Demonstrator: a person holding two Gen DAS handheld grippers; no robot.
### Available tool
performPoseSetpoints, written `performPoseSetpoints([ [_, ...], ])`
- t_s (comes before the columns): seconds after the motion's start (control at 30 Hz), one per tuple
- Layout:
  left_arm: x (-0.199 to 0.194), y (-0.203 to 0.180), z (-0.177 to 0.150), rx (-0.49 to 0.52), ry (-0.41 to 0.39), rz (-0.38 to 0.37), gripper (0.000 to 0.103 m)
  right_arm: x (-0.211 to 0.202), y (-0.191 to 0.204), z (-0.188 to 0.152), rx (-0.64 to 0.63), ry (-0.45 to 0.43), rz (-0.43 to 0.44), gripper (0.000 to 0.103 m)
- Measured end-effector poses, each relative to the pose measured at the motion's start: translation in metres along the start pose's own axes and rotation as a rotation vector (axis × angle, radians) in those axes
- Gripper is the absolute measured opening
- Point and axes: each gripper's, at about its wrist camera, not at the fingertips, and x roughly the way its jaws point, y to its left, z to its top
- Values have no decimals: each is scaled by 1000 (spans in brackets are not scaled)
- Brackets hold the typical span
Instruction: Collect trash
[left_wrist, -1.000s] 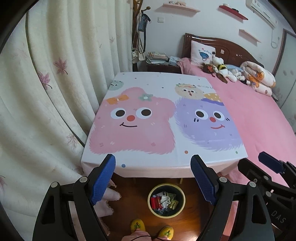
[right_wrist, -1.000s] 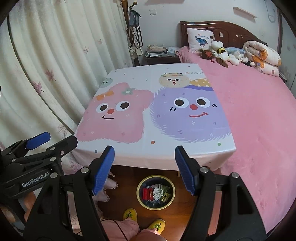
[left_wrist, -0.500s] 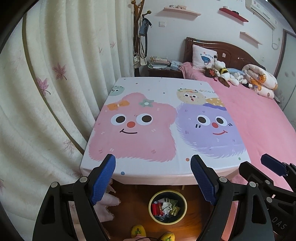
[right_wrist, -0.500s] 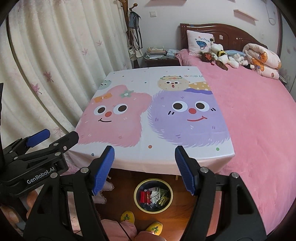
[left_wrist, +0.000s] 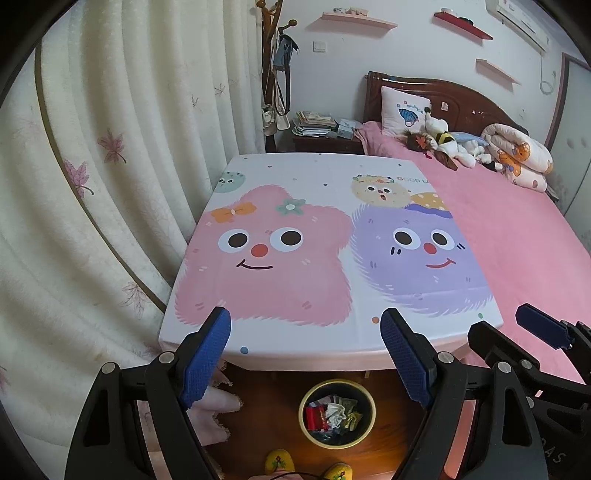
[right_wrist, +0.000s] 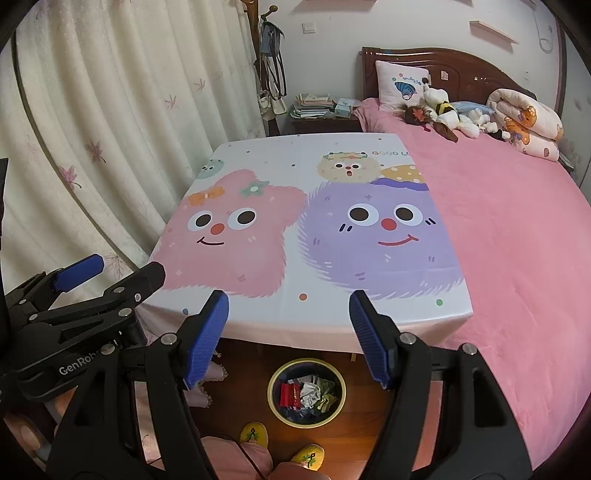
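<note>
A round yellow-rimmed bin (left_wrist: 308, 393) (right_wrist: 272, 384) stands on the wooden floor just in front of the table, holding crumpled trash (left_wrist: 334, 411) (right_wrist: 309, 394): red wrappers, white paper, greenish scraps. My left gripper (left_wrist: 306, 332) hangs open above the table's near edge, nothing between its blue pads. My right gripper (right_wrist: 289, 314) is also open and empty, above the same edge. Each gripper shows at the side of the other's view. The cartoon tablecloth (left_wrist: 332, 206) (right_wrist: 295, 166) carries no loose items.
A pink bed (left_wrist: 517, 229) (right_wrist: 517, 221) adjoins the table on the right, with stuffed toys (left_wrist: 443, 146) and a rolled quilt at its head. Cream curtains (left_wrist: 110, 184) hang on the left. A person's yellow slippers (right_wrist: 255, 434) are by the bin. A nightstand with books (right_wrist: 314, 105) stands behind.
Both views have tilted slightly upward: the table and bin sit lower in the frames than a second ago. The jaws stay equally wide.
</note>
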Motion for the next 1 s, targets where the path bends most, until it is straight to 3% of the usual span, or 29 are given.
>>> performPoseSetpoints([
  [1.0,19,5,-7,19,19,-9,84,16,-11,-1,10,23,0,65],
])
